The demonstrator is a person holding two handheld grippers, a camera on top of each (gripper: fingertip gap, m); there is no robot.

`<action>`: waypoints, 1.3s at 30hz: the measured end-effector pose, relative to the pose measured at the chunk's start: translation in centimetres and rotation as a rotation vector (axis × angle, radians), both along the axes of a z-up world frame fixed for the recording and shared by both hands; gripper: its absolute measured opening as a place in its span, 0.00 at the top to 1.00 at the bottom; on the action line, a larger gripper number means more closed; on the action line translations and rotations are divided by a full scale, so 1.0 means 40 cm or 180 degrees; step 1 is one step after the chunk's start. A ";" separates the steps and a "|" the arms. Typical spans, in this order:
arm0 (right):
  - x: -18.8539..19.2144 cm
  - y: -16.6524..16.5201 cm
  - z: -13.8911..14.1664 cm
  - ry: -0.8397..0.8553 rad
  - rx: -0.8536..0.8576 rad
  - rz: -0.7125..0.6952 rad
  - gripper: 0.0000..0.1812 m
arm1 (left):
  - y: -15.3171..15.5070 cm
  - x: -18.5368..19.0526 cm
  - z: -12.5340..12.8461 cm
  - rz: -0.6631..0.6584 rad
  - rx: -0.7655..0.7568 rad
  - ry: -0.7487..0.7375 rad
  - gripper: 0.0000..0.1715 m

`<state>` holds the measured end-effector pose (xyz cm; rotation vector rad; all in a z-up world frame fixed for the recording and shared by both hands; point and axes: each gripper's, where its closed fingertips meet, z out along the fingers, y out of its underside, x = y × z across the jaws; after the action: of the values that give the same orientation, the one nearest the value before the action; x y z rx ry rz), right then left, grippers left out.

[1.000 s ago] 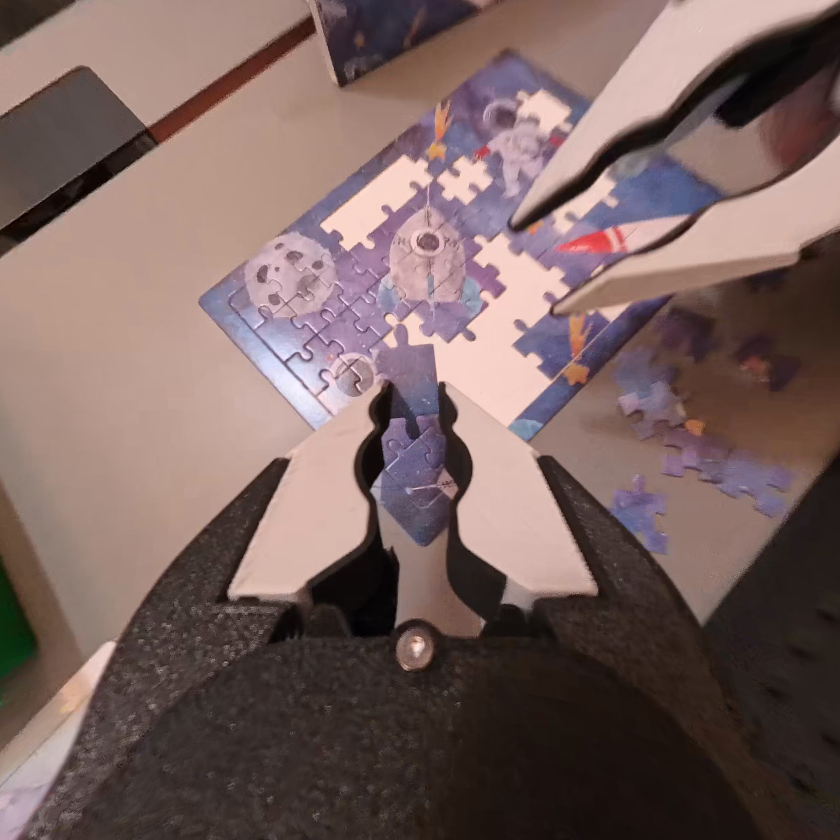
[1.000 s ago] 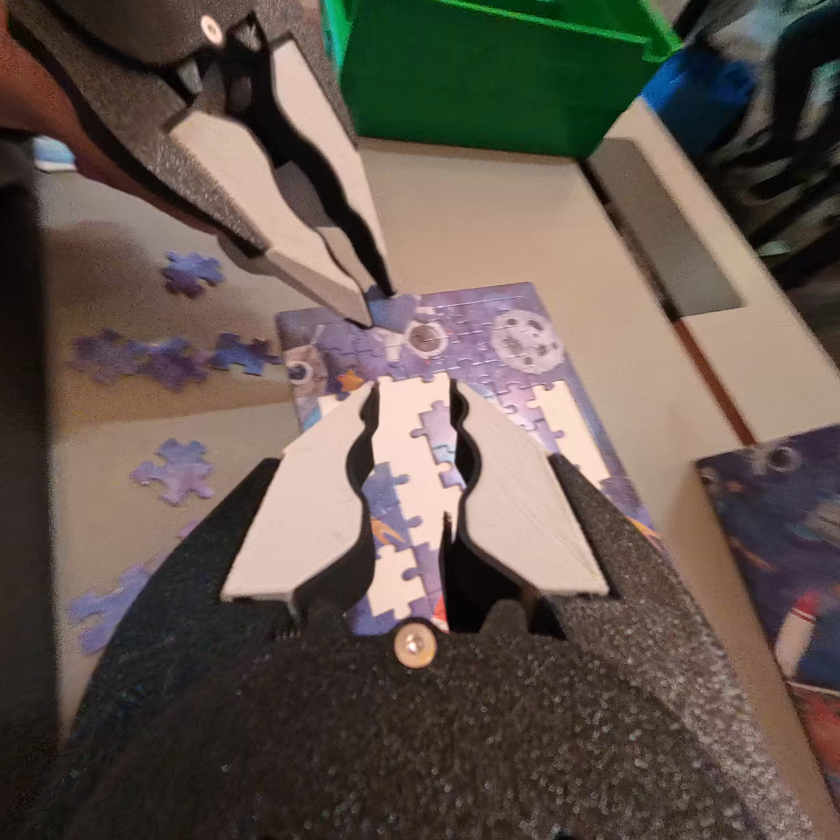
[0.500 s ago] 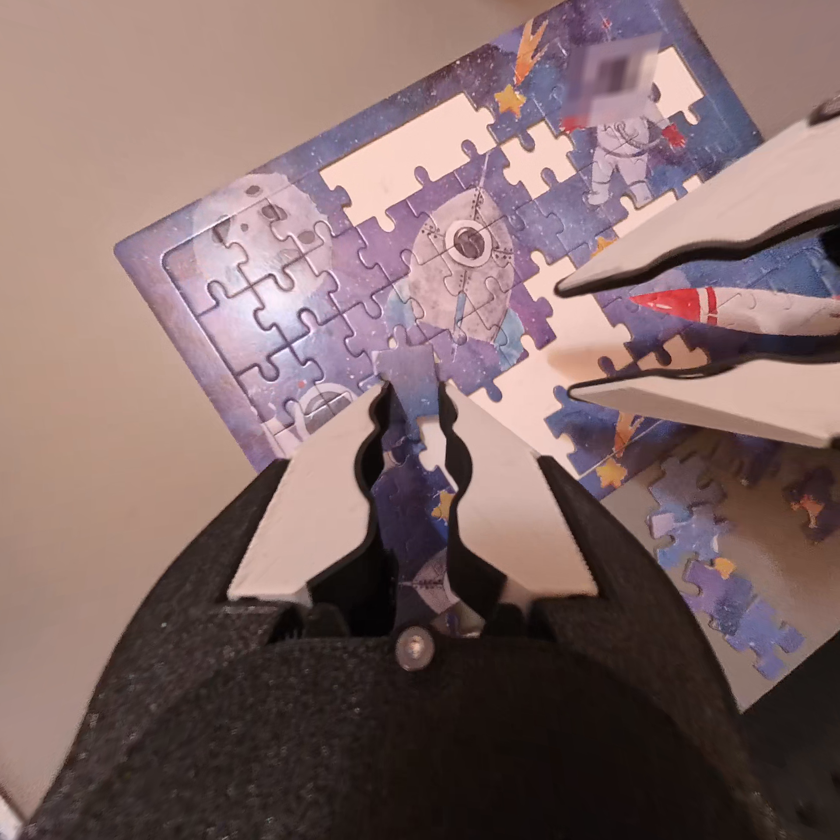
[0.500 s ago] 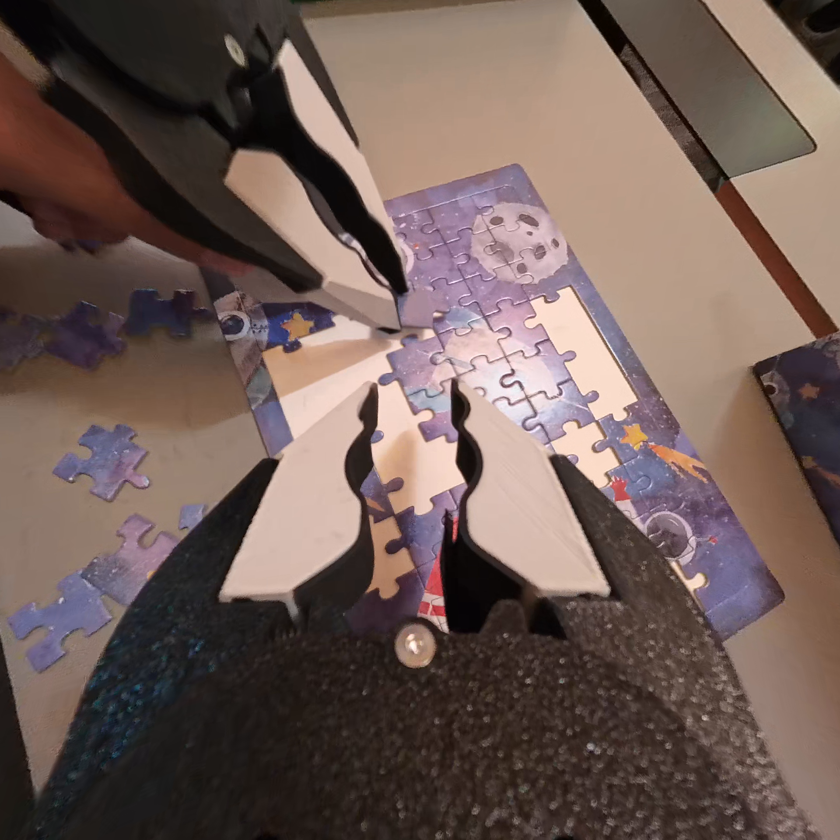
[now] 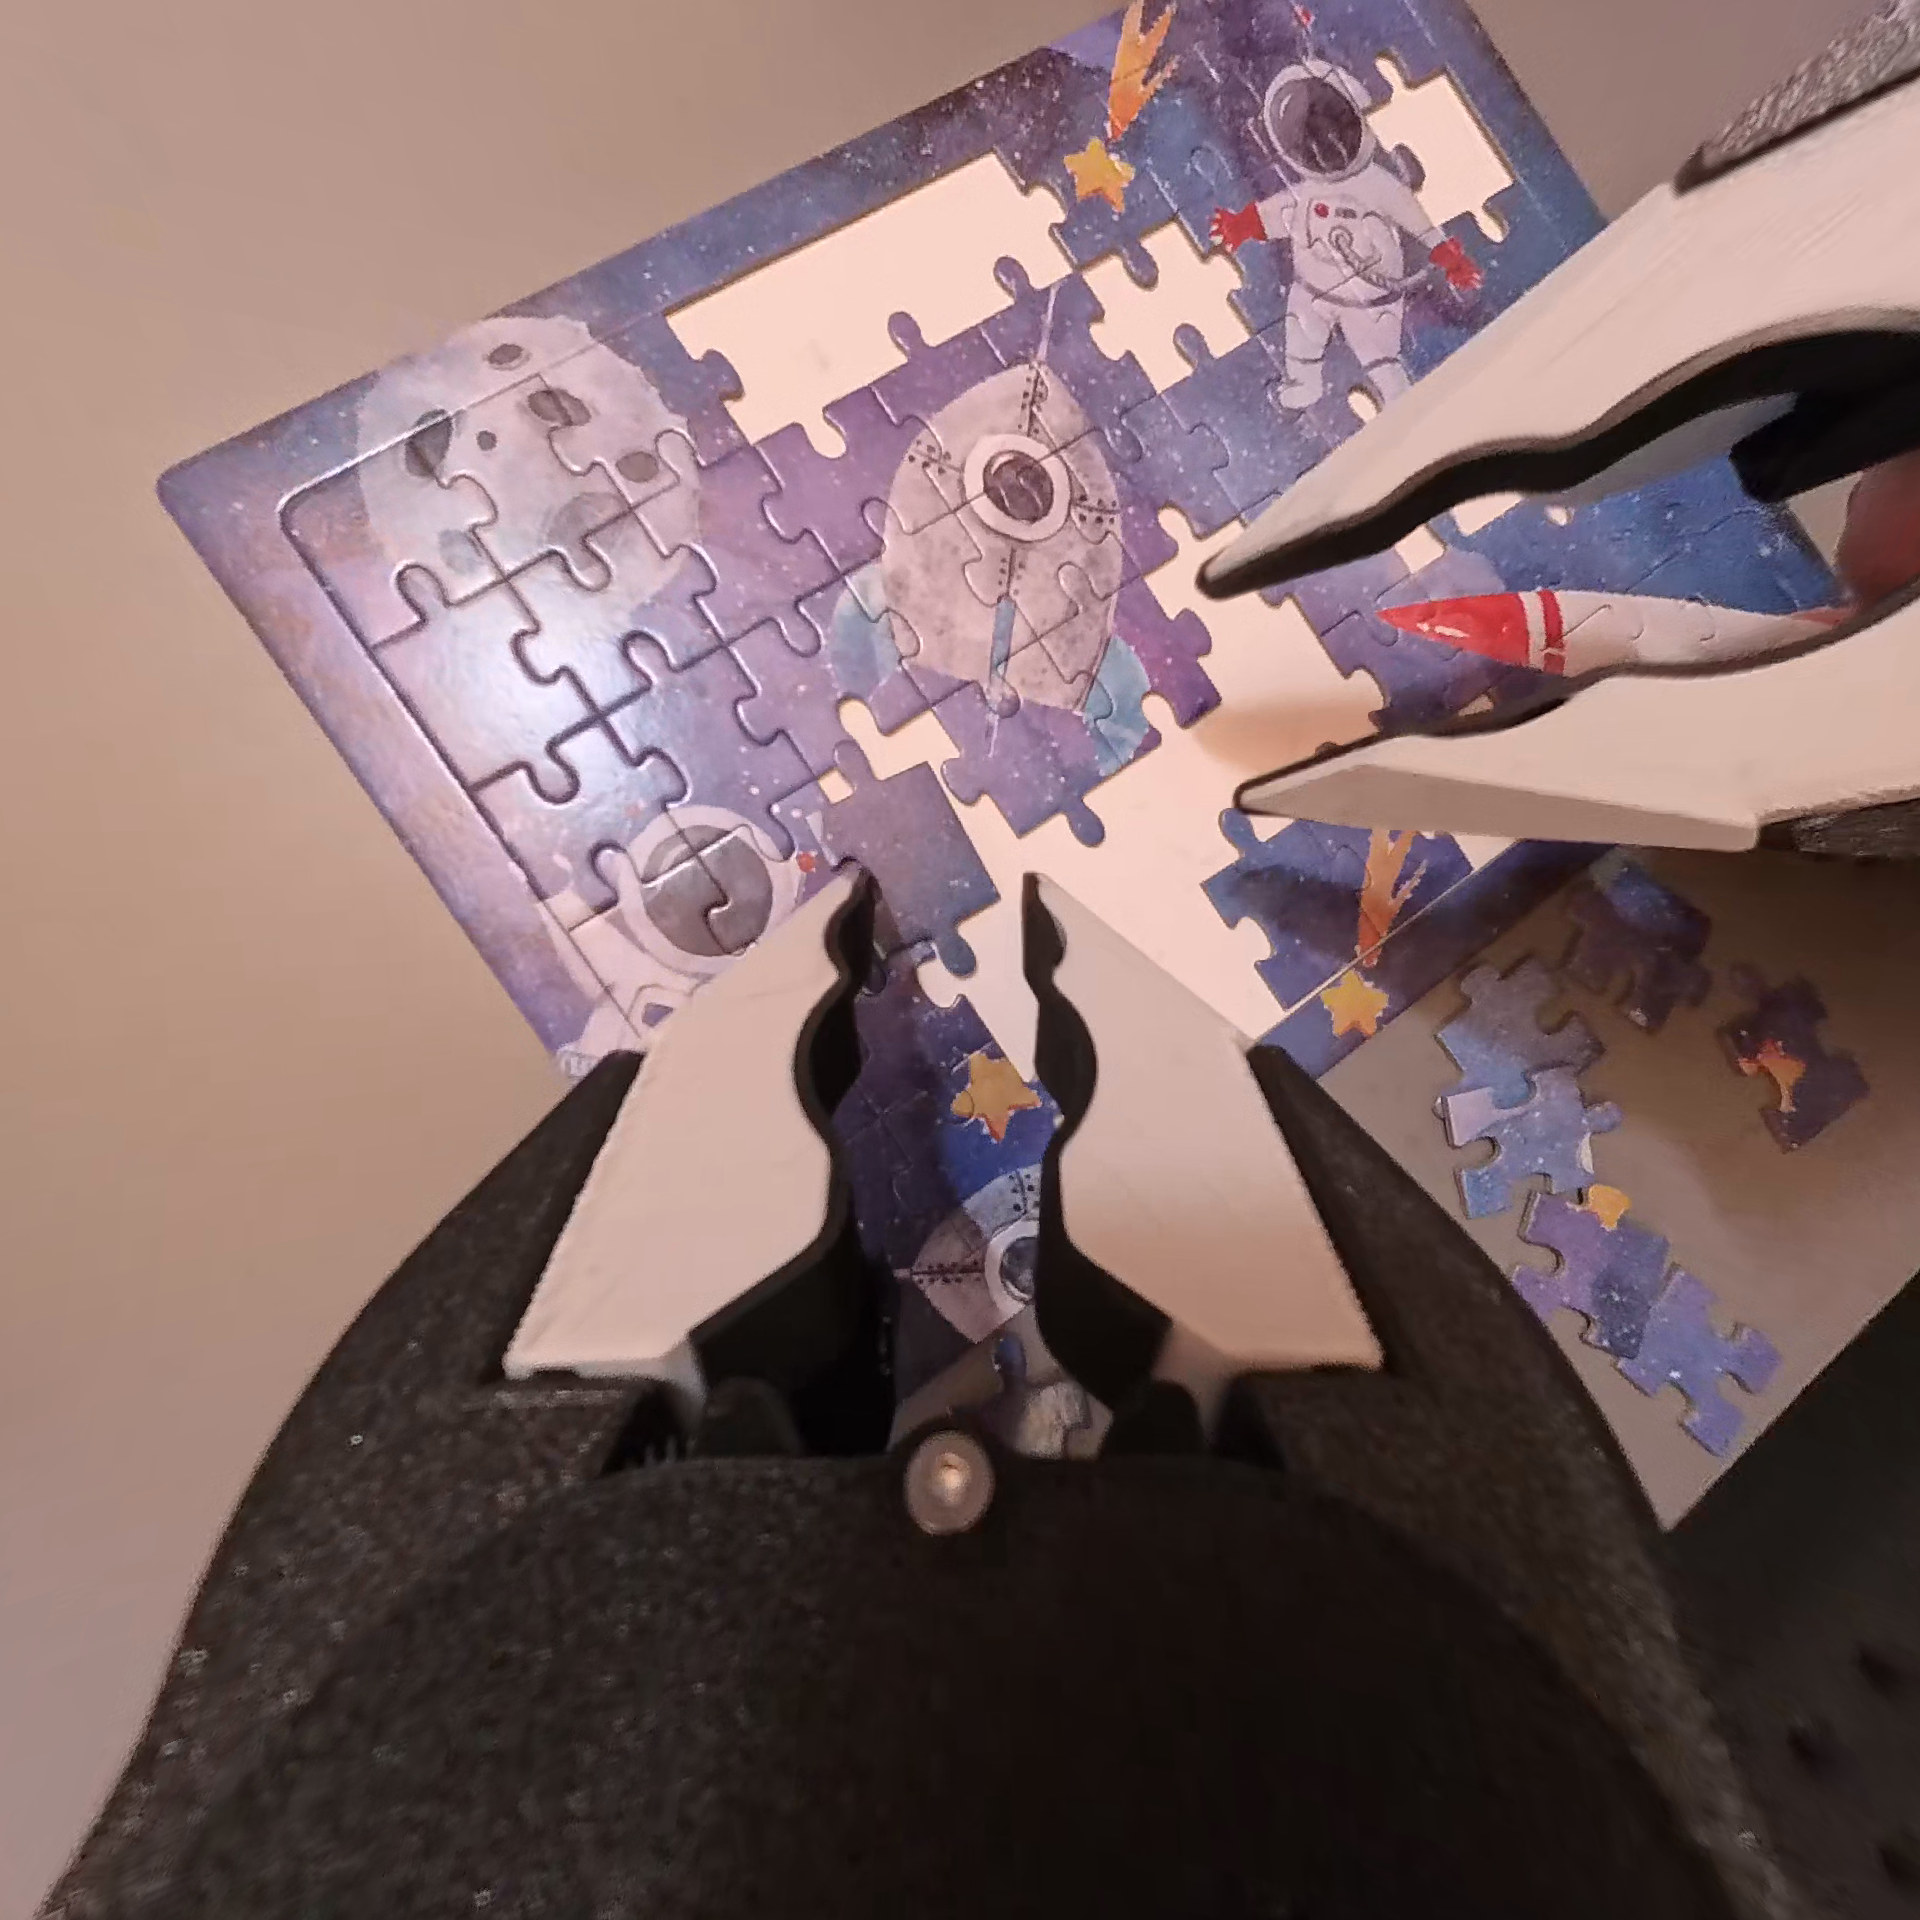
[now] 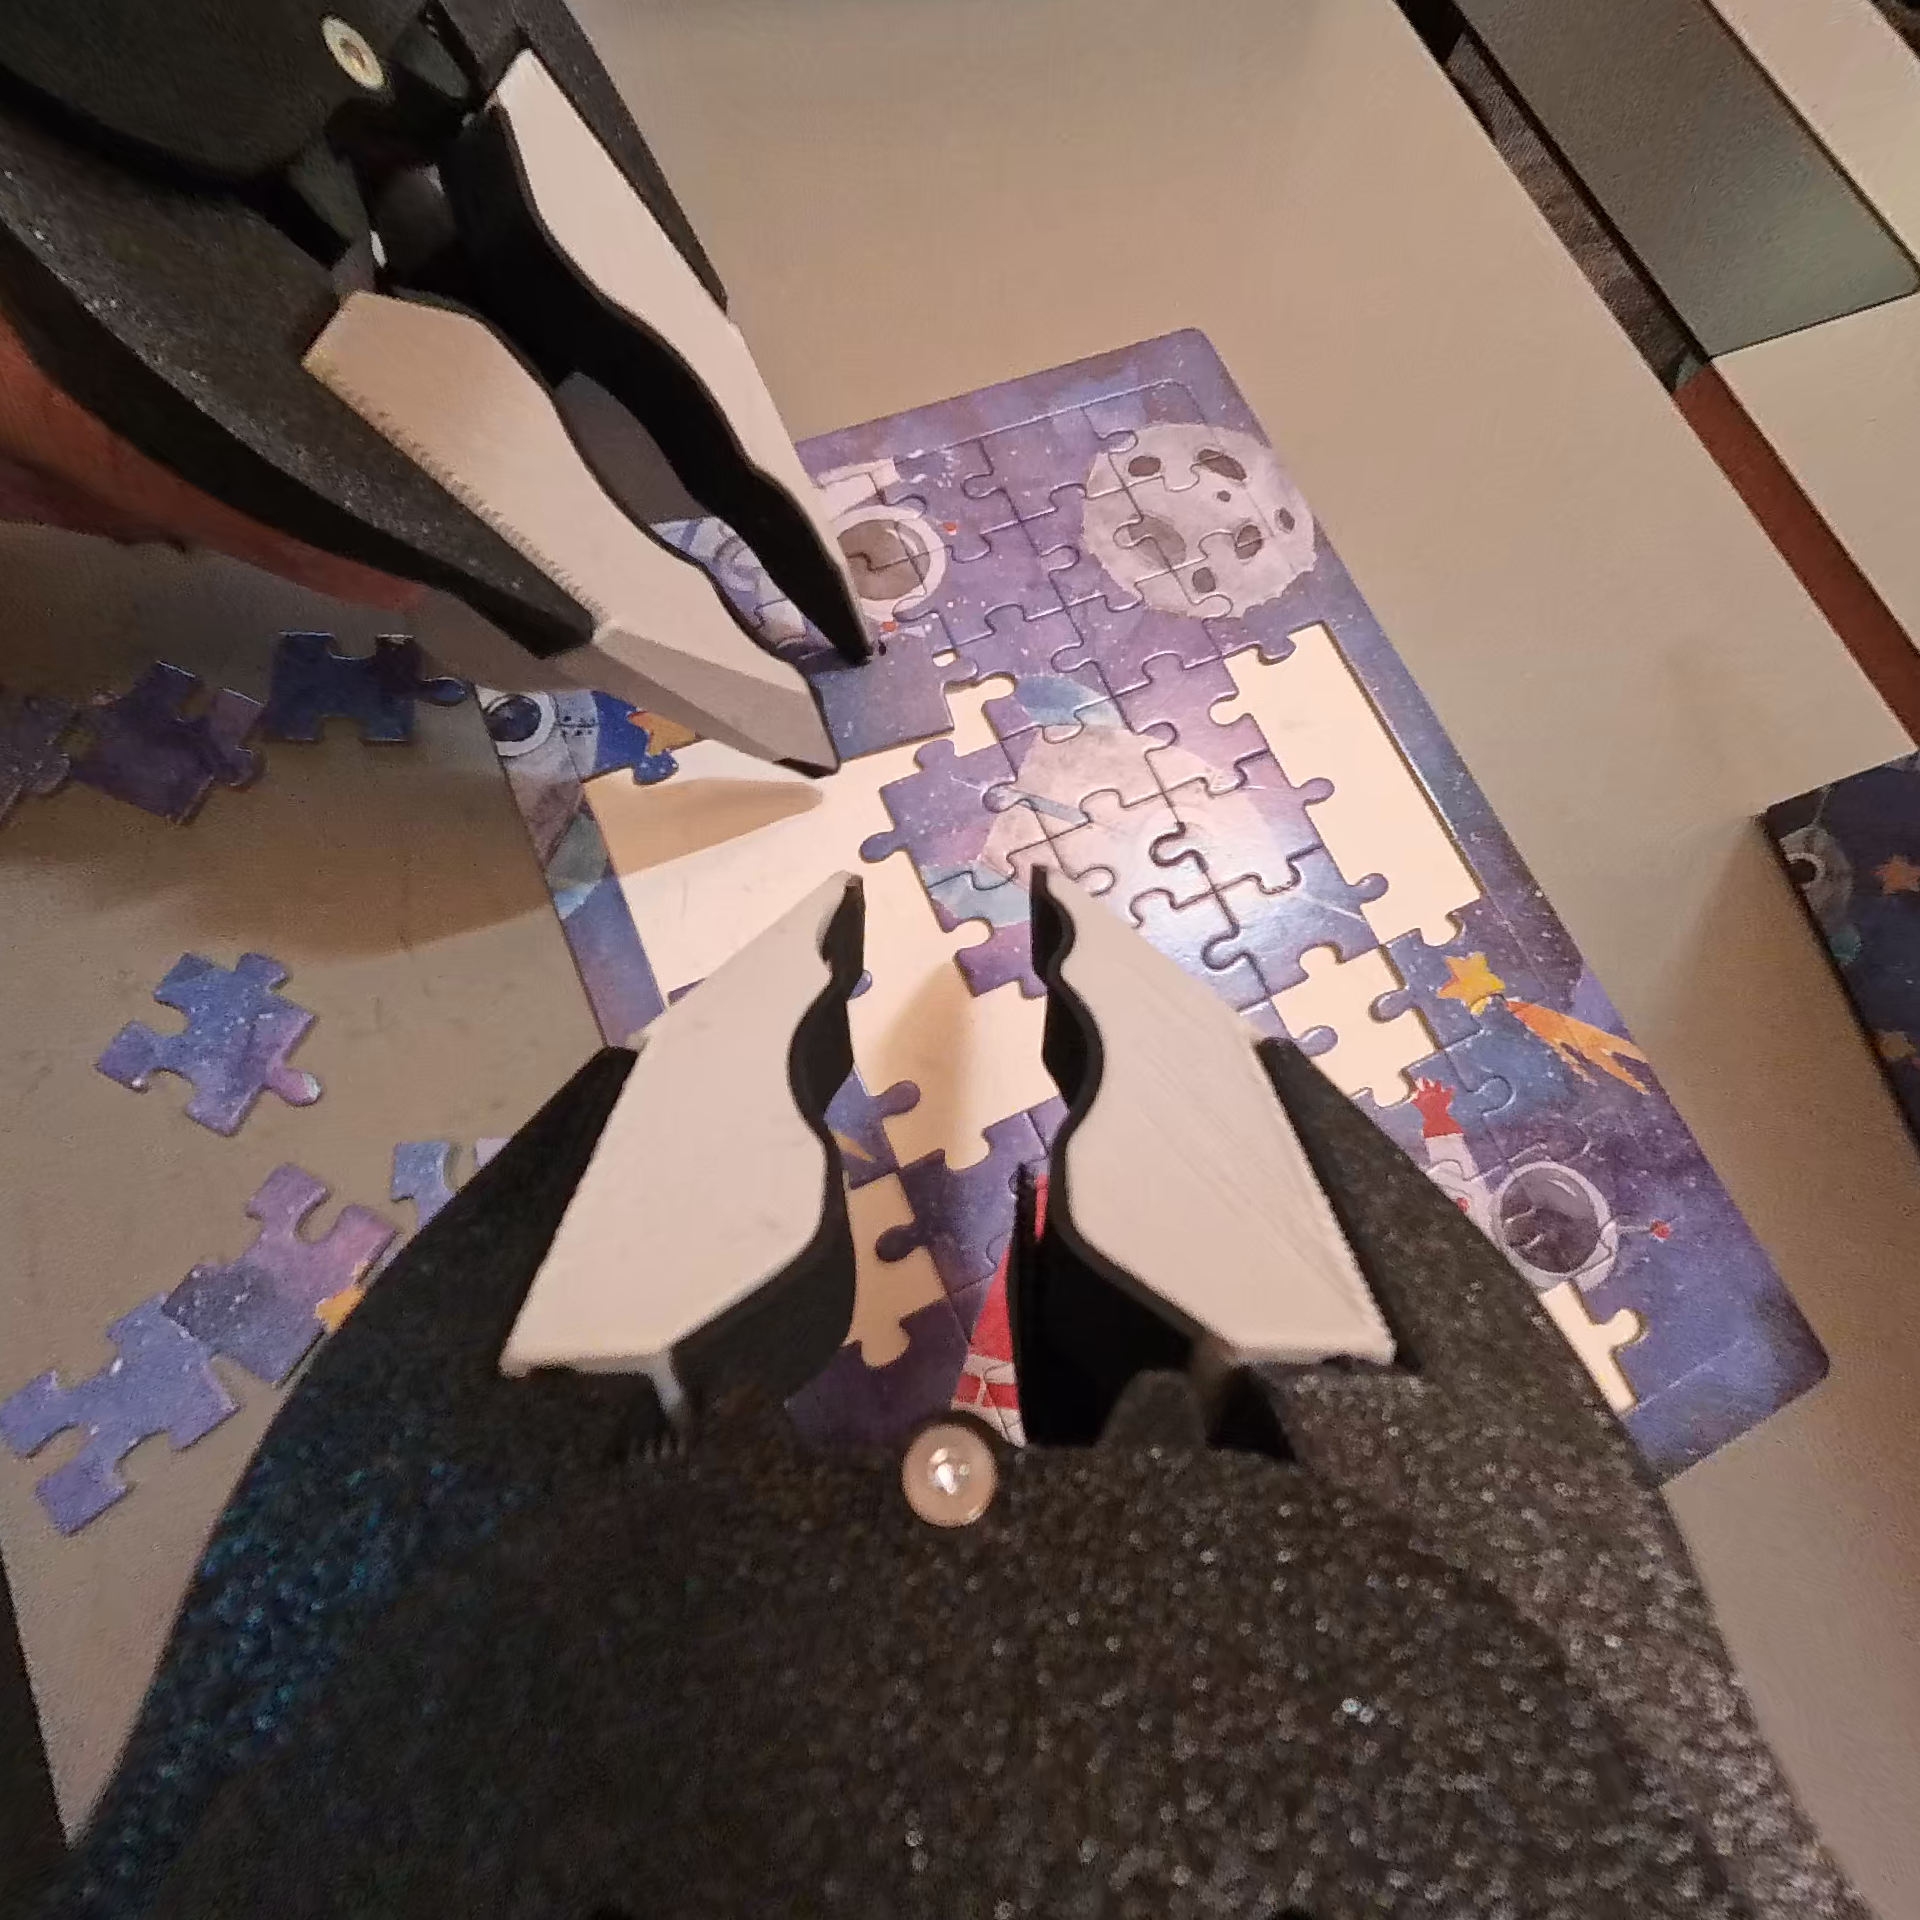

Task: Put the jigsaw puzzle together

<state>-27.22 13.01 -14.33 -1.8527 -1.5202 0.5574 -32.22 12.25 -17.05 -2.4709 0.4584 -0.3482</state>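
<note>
The space jigsaw board (image 5: 260,540) lies flat on the beige table, partly filled, with bare cream gaps. It also shows in the right wrist view (image 6: 1039,416). My left gripper (image 5: 945,883) is slightly open at the board's near edge. A dark blue puzzle piece (image 5: 914,852) lies flat in the board at its tips, beside the astronaut helmet. In the right wrist view the left gripper (image 6: 836,712) straddles that piece (image 6: 883,696). My right gripper (image 6: 945,883) is open and empty above the large middle gap. It reaches in from the right in the left wrist view (image 5: 1226,691).
Several loose purple-blue pieces (image 6: 218,1029) lie on the table beside the board, and also show in the left wrist view (image 5: 1538,1122). A box with the same space picture (image 6: 1849,883) sits past the board's far side. A dark panel (image 6: 1714,156) lies at the table's far corner.
Both grippers came down closer over the board. The left gripper's fingers widened a little, and the dark blue piece it held now lies flat in the board.
</note>
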 end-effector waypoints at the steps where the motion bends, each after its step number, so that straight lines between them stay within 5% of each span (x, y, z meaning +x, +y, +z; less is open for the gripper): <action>1: -0.001 0.000 -0.003 -0.0008 -0.0001 0.0000 0.82 | 0.001 0.000 -0.001 -0.0004 0.0006 -0.0018 0.84; 16: -0.055 -0.038 -0.027 -0.0114 -0.0092 0.0535 0.80 | -0.029 -0.096 0.020 -0.0112 0.0395 0.0377 0.88; 20: -0.104 -0.044 0.020 0.0054 -0.0545 0.0925 0.76 | -0.028 -0.134 0.020 -0.0041 0.0396 0.0264 0.91; 24: -0.121 -0.024 -0.026 -0.0381 -0.0805 0.1211 0.76 | -0.042 -0.126 -0.004 -0.0100 0.0255 0.0074 0.94; 39: -0.135 -0.001 -0.075 -0.0473 -0.0343 0.1229 0.80 | -0.042 -0.133 -0.011 0.0107 0.0303 -0.0109 0.98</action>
<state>-32.61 12.95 -17.35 -1.7165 -2.0031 0.7011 -37.55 10.57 -17.48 -2.3737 0.4092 -0.3463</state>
